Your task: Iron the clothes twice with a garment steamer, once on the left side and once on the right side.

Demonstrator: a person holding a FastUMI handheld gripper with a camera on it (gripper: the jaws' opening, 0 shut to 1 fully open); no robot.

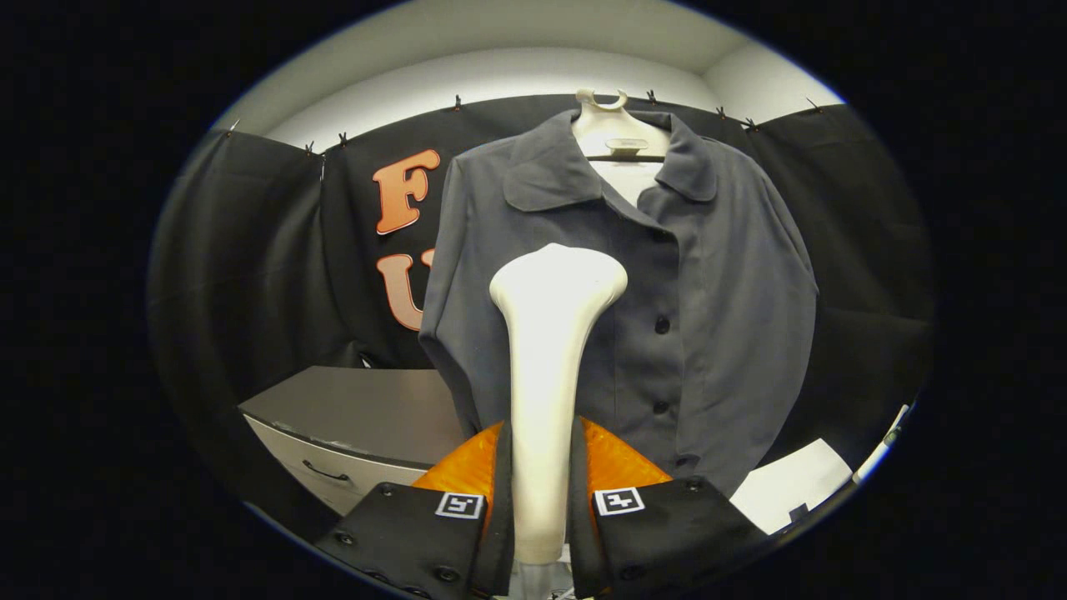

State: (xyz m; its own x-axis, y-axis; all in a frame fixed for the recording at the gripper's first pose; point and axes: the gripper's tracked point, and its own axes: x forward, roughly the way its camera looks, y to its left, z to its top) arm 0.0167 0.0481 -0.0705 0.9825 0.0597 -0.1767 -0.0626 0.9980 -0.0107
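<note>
The garment steamer (550,367) looks like smooth plastic with a soft satin sheen, and both fingers of the claw (540,500) press against its handle. The shirt (708,317) beyond it is matt woven cloth with small glossy buttons (662,324). Its hanger (617,133) seems smooth, pale plastic. The cabinet (358,425) below has a flat, matt top and a dark handle of unclear material.

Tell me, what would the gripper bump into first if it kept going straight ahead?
Probably the grey shirt on its hanger. The gripper is shut on the white steamer, whose head would touch the cloth first; how far away it is remains unclear.
</note>
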